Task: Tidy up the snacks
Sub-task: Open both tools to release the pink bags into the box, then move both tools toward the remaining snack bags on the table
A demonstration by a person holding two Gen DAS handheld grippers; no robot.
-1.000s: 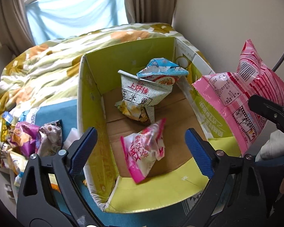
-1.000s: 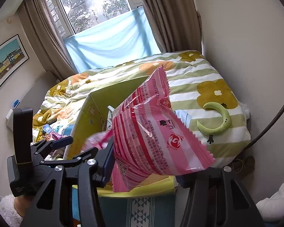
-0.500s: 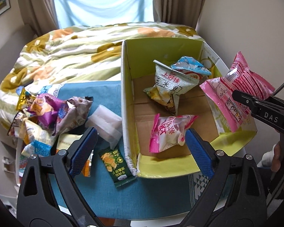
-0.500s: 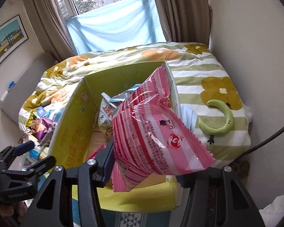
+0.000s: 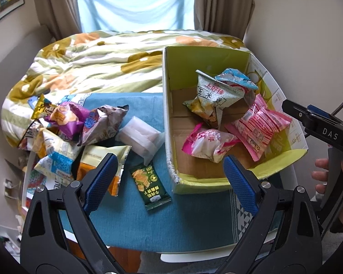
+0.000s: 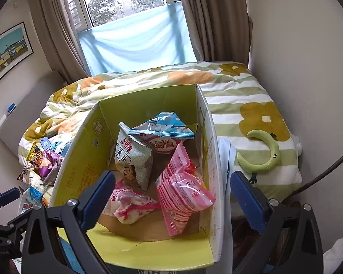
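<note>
Left wrist view: left gripper, jaws wide and empty, hung nearest the green packet lying lengthwise at the table's near edge; right gripper, jaws just sprung wide, empty over the box.

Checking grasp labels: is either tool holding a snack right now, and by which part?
Nothing held. Right tool has just opened; the pink striped bag lies in the box. Left tool is open, empty.
</note>
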